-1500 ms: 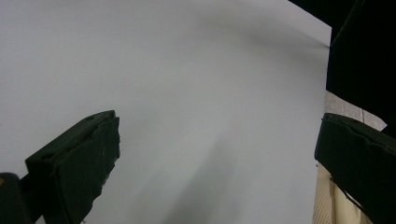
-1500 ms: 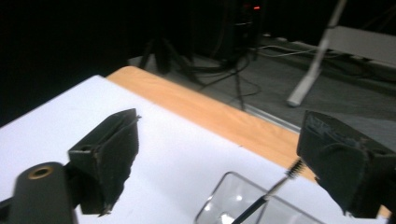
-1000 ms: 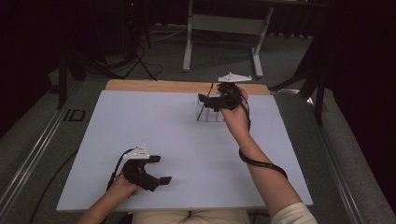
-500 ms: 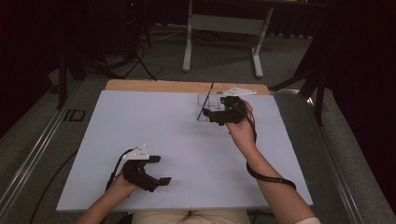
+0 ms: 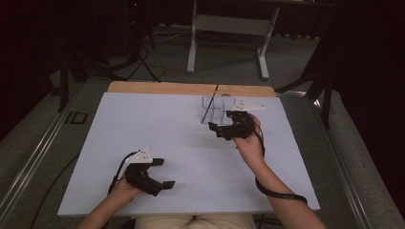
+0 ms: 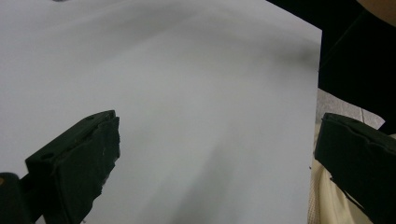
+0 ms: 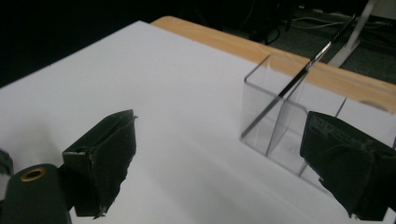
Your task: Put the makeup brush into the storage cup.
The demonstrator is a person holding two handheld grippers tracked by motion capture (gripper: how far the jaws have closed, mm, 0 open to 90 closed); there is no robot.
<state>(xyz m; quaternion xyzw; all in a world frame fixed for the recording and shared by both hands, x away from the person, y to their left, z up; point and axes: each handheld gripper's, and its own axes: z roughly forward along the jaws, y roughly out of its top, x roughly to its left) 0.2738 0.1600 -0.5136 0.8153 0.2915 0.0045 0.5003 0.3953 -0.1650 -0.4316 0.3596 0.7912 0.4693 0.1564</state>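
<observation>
A clear box (image 7: 299, 121) stands at the worktop's (image 5: 143, 124) far edge, a thin rod (image 7: 292, 86) leaning inside. The right gripper (image 5: 228, 128) hangs beside it, jaws wide, empty. The left gripper (image 5: 153, 179) rests near, jaws wide.

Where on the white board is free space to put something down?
The board is bare between the left gripper and the far wooden edge. The far right is crowded: the clear box, its stick, the right gripper.
</observation>
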